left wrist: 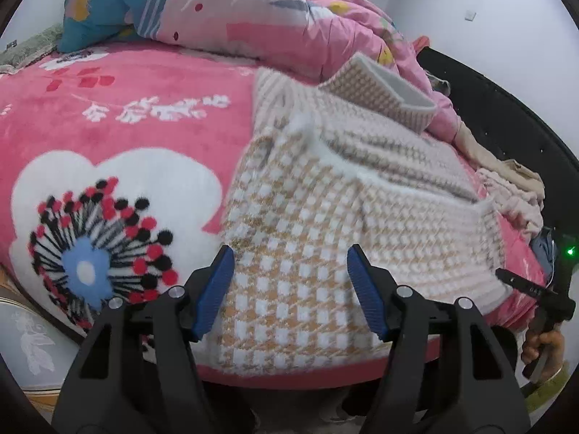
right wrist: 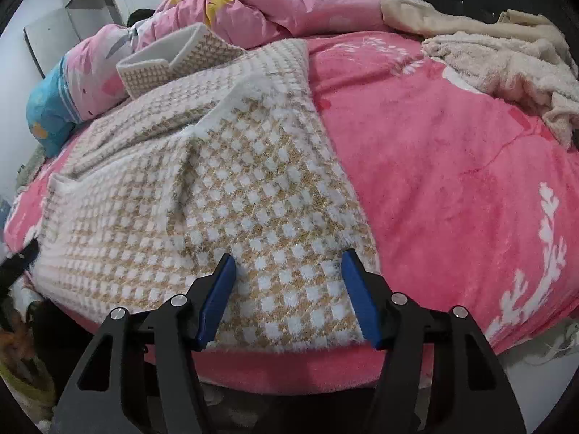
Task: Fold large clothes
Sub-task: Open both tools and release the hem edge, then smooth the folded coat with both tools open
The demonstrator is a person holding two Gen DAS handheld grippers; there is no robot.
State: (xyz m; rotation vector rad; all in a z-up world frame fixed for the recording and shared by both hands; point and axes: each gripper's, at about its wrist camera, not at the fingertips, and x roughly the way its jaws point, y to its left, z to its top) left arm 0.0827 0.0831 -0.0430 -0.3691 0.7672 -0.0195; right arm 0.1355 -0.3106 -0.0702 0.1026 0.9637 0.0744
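Right wrist: sweater [right wrist: 231, 195] between spread jaws

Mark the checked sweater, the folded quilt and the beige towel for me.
checked sweater [right wrist: 253, 195]: right wrist view, middle of its front.
folded quilt [left wrist: 231, 7]: left wrist view, its pink top.
beige towel [right wrist: 506, 58]: right wrist view, crumpled middle.

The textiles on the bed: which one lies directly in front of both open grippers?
The white-and-tan checked sweater, spread flat on the pink blanket. The pink quilt and the cream fleece garment lie crumpled farther back.
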